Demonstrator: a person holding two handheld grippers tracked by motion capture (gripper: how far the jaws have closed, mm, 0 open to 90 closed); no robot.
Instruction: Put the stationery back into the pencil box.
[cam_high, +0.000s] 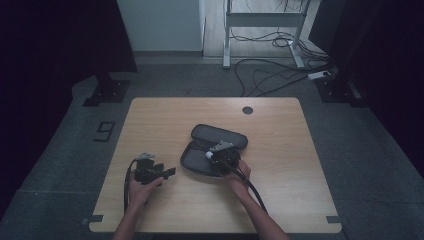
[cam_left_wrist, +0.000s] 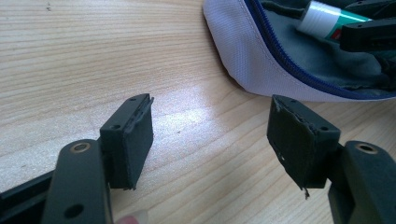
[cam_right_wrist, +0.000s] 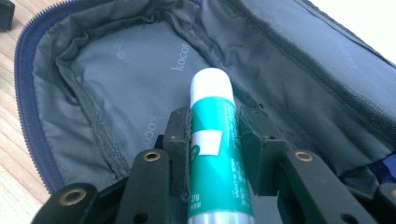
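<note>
Right gripper (cam_right_wrist: 214, 149): jaws clamped on a green-and-white glue stick (cam_right_wrist: 214, 154) above the open pencil case's (cam_right_wrist: 121, 84) grey lining.
Left gripper (cam_left_wrist: 210, 140): jaws wide apart, nothing between them, over bare wooden table (cam_left_wrist: 93, 56) beside the case.
High view: case lies mid-table.

This looks like a lab or recording room rather than a home. A lone wooden table (cam_high: 165, 120) stands on grey carpet with dark curtains (cam_high: 60, 40) on both sides. Loose cables (cam_high: 270, 75) trail across the floor beside a white desk frame (cam_high: 262, 20), and what may be a power strip (cam_high: 320, 75) lies nearby.
</note>
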